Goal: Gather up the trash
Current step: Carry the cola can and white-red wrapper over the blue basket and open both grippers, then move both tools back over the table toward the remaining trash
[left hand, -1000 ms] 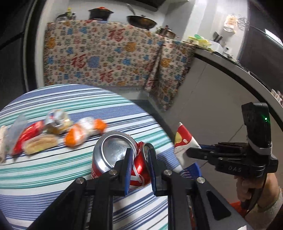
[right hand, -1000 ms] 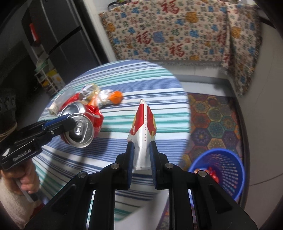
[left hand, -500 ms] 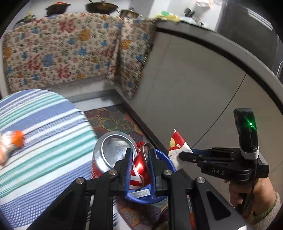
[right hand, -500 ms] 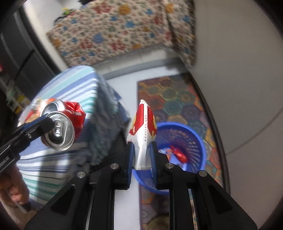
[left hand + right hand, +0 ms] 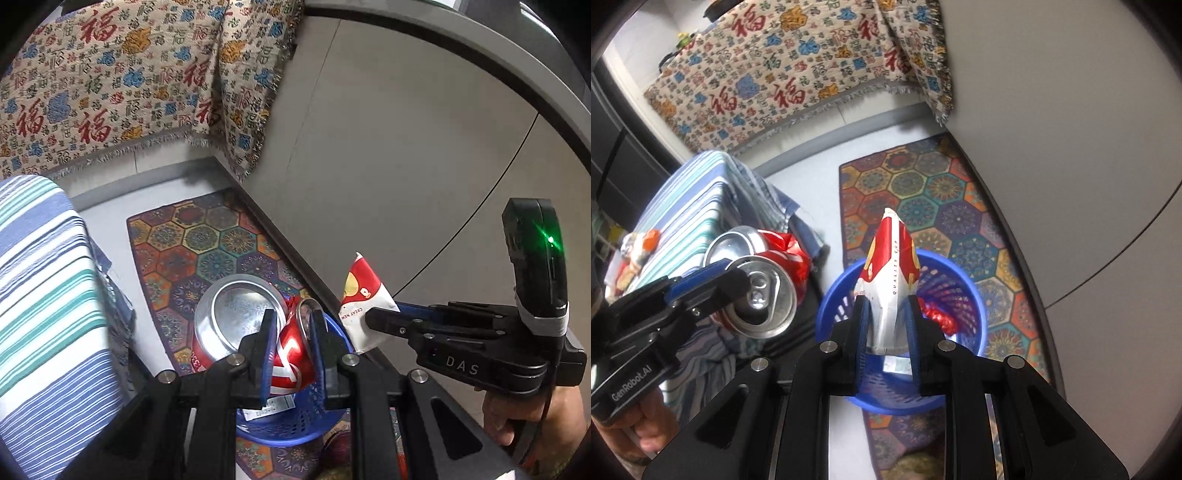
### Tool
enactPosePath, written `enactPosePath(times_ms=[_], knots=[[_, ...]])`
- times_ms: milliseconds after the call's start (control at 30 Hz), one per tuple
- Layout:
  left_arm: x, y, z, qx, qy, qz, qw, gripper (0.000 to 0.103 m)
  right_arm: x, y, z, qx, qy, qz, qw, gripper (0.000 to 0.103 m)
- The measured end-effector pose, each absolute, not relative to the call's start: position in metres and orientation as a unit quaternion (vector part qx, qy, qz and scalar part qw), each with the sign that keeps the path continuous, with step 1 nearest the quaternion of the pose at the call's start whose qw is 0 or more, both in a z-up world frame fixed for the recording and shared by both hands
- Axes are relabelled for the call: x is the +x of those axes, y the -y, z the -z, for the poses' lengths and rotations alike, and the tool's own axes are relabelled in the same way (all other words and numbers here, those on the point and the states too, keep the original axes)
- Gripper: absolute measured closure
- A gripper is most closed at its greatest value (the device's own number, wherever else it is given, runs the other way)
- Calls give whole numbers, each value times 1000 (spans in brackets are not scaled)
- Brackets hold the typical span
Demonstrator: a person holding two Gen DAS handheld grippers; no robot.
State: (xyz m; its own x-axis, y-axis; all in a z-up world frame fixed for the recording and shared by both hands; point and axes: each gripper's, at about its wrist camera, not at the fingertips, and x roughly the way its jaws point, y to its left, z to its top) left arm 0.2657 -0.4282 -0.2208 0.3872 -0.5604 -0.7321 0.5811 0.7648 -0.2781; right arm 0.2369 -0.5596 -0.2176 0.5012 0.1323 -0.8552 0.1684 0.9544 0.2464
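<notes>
Left claw (image 5: 291,332) is clamped on a crushed red soda can (image 5: 251,325), its pads pinching the crumpled middle, and right claw (image 5: 886,317) pinches a flattened red and white paper cup (image 5: 890,280) by its lower end. A second ago both claws hung over the striped surface (image 5: 40,295); now they have swung off its right edge and sunk, and that surface lies at the left of each view with a few wrappers (image 5: 637,251) on it. Can and cup are now held above the blue basket (image 5: 831,306), which stands on the patterned rug (image 5: 923,199) right of the surface. Inside the basket lies a crumpled red wrapper (image 5: 938,317) and a white label or scrap (image 5: 271,406). From the right wrist view the can hangs left of the basket rim, while the cup is over the opening. Bare floor runs between the surface's hanging cloth and the rug, and a pale wall closes the right side.
</notes>
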Motion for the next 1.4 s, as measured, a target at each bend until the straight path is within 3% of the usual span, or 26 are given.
enactPosePath(times_ms=[333, 433, 467, 533, 567, 733, 833, 967, 1167, 1400], knots=[[279, 444, 237, 21, -445, 353, 823, 85, 240, 572, 224, 168, -501, 18, 849, 81], [280, 450, 243, 32, -450, 355, 819, 83, 239, 576, 227, 171, -500, 24, 849, 67], [282, 452, 246, 32, -450, 356, 818, 81, 239, 579, 228, 173, -497, 23, 850, 66], [286, 453, 251, 24, -453, 362, 815, 58, 238, 582, 229, 171, -496, 28, 851, 64], [287, 453, 252, 19, -452, 363, 814, 54, 238, 583, 229, 171, -496, 30, 851, 62], [285, 451, 251, 4, -451, 364, 815, 53, 233, 590, 220, 171, -482, 39, 858, 57], [278, 443, 239, -1, -440, 362, 822, 53, 233, 591, 209, 165, -467, 45, 868, 44], [257, 414, 211, -1, -416, 359, 836, 53, 234, 580, 187, 147, -439, 48, 885, 37], [225, 330, 181, -6, -397, 316, 862, 44, 236, 542, 159, 101, -400, 48, 910, 23], [197, 206, 198, 9, -422, 203, 883, 44, 239, 437, 147, 49, -391, -42, 918, 19]])
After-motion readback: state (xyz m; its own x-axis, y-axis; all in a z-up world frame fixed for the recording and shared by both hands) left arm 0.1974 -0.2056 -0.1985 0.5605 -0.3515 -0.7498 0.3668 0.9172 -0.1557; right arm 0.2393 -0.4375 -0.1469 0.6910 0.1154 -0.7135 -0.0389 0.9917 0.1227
